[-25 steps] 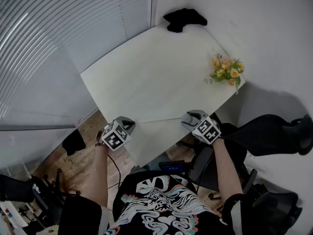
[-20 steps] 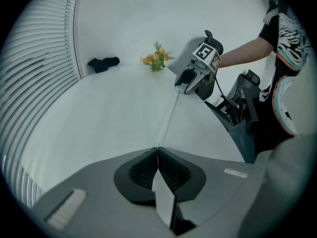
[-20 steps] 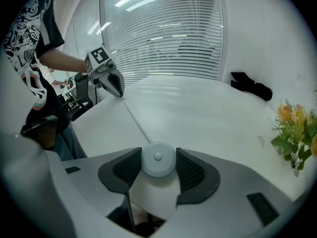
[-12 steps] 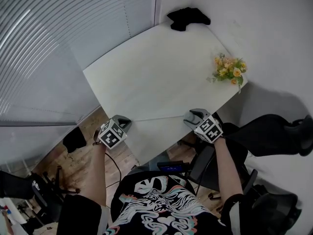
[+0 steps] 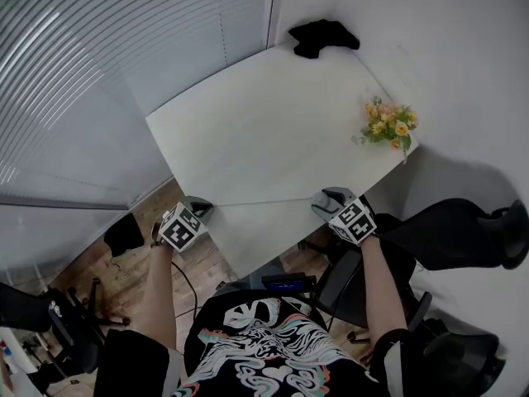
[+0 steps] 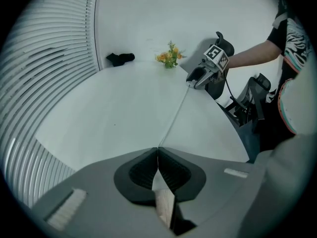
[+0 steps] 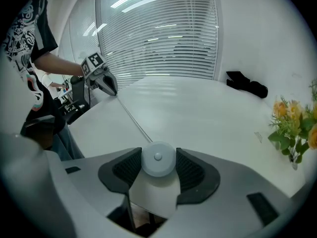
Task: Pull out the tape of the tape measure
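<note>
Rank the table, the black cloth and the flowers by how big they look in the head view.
1. table: by far the largest.
2 and 3. black cloth and flowers: these look about alike. The cloth lies farther from the camera, so I will not rank one above the other.

Table (image 5: pixel 273 122) — matt, smooth; tape measure (image 7: pixel 158 158) — plastic

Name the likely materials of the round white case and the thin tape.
The round white case looks like smooth matte plastic, with a moulded centre button. The thin pale tape is perhaps fabric or vinyl; it is too fine to tell.
</note>
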### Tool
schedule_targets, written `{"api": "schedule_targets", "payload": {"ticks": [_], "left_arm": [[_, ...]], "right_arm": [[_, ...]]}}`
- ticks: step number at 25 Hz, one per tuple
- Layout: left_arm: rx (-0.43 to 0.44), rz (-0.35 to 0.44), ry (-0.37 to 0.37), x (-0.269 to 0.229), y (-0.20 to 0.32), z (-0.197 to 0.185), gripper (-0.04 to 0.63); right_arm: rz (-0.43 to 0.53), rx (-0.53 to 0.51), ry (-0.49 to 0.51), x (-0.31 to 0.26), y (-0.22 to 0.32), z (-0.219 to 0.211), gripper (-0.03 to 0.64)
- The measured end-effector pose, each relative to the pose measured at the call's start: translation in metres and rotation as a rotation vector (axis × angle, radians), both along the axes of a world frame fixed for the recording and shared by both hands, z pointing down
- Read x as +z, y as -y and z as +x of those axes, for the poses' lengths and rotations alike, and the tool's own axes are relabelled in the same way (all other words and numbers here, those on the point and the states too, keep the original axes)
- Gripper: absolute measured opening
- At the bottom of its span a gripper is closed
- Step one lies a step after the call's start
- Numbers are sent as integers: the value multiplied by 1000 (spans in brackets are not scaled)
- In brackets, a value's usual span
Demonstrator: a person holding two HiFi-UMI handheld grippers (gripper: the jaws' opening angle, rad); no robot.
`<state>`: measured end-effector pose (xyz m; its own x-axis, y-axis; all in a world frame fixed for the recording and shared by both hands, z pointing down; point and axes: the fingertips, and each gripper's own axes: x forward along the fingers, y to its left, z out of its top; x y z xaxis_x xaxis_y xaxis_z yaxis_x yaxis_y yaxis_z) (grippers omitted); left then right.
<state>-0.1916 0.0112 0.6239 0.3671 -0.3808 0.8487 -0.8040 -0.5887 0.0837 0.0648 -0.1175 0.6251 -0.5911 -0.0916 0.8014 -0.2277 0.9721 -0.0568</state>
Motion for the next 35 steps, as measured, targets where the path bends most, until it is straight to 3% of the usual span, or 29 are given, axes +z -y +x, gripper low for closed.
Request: {"api": "schedule_targets", "payload": {"ticks": [27,35], "left_arm": [[-214,0,91,-1,-19,-73,6],[-190,11,118,5,-12,-61,8]], "right_arm": [[3,24,-1,0,0,-1,221],[-1,73,2,0,1,1,221]]}}
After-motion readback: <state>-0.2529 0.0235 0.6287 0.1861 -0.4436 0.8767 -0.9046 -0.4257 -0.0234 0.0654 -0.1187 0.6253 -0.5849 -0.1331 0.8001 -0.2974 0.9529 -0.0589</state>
